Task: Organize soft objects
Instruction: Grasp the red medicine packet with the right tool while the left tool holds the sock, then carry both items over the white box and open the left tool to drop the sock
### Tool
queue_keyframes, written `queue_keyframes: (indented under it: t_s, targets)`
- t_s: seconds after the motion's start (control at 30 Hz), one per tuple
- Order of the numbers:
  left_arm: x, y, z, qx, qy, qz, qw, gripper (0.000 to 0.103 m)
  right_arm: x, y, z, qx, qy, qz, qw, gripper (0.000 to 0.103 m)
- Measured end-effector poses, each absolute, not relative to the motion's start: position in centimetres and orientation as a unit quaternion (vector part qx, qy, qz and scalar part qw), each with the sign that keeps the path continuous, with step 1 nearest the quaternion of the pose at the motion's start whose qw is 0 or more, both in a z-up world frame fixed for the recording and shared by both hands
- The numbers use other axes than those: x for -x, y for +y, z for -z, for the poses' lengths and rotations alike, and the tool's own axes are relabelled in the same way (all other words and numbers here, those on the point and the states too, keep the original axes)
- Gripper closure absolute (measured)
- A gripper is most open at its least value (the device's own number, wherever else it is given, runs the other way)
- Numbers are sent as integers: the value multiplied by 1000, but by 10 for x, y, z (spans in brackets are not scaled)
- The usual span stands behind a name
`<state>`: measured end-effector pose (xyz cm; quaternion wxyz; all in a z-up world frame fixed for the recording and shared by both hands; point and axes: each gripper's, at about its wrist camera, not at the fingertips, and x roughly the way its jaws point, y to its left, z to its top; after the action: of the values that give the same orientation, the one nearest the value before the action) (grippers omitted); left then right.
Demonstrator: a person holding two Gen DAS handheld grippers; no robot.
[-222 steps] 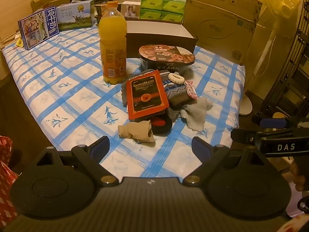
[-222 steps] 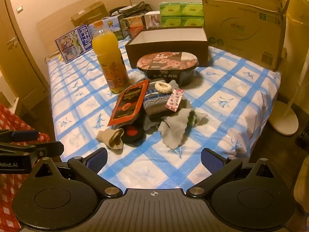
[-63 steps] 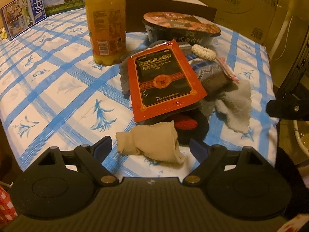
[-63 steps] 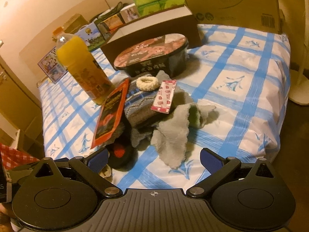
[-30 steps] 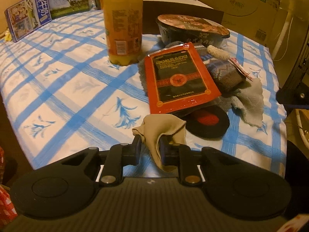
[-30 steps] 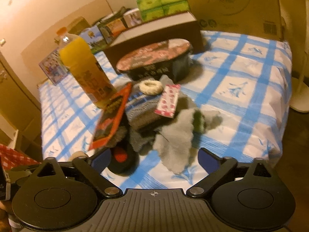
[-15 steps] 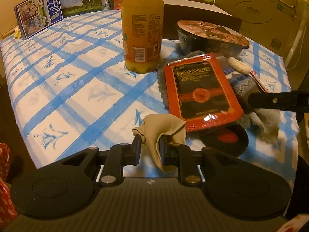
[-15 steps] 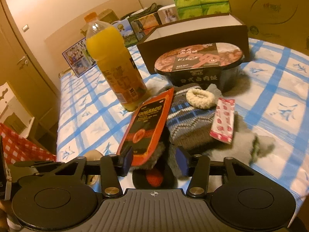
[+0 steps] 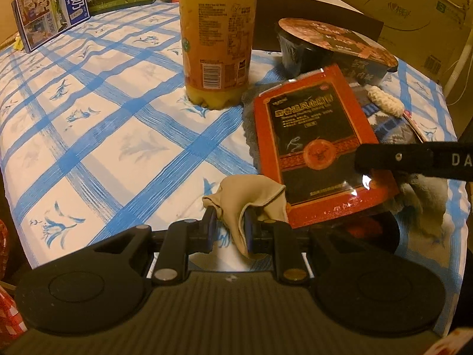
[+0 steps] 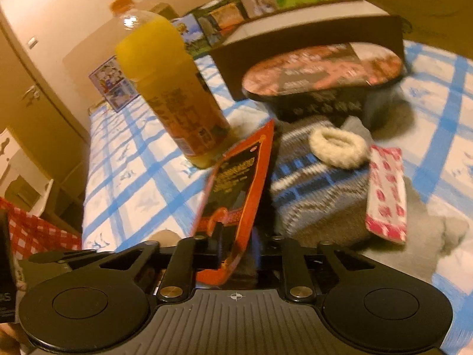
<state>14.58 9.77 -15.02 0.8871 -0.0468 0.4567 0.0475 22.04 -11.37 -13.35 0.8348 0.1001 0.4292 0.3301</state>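
Inspection of the bed [image 9: 97,136], covered in a blue-checked sheet, found the sorting of soft items at the pick-up stage. The orange juice bottle [image 9: 217,38] served as the reference mark.

The left tool [image 9: 229,229] was drawn narrow and held the beige sock [image 9: 245,198] pinched between its pads, the cloth bunched above them and hanging below. This sock sat in front of the bottle, near the bed's front edge, just beside the corner of the red packet [image 9: 316,151].

The right tool [image 10: 236,245] was closing its jaws. Between them stood the lower edge of the red packet and a fold of grey cloth [image 10: 248,261]; whether the pads had yet bitten on the cloth, the packet or both could not be told, as the view was blurred.

To the right of the bottle lay the heap: the patterned knit sock [image 10: 313,189], with a cream hair tie [image 10: 337,148] and a pink sachet [image 10: 385,192] resting on it, and a grey towel [image 9: 425,204] at the front right. The black food tub [image 10: 325,88] stood behind the heap.

In my judgement, the next move called for lifting the grey cloth clear without dragging the packet along. Should the packet be caught in the grip, it would need shedding first, being no soft item. Both soft pieces then needed a common spot away from the hard goods.
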Motion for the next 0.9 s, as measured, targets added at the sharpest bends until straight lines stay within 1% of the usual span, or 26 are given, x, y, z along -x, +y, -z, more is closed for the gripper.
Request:
queue_keyframes:
  t_s: [0.27,0.47,0.5,0.57,0.67,0.9]
  targets:
    - [-145,103,151,65,456,-45,887,85,-212,-84,120,-57,405,-359,839,87]
    - [-144,110,150,74,454,-48,887,85,-224,-67,133,-59,424,-338,838,88]
    - [-144,112,150,75,454,-50,886,85,-226,-66,134,-64,427,-334,838,89]
    - [-143,115,148,76,453,-54,887,85,-231,-67,136,-78,434,-329,835,96]
    - [-141,117,144,72,451,-60,887,85,-235,-73,134,-101,438,-326,832,101]
    - [-138,114,127,65,442,-62,892,86,-237,-102,112,-149,424,-319,834,102]
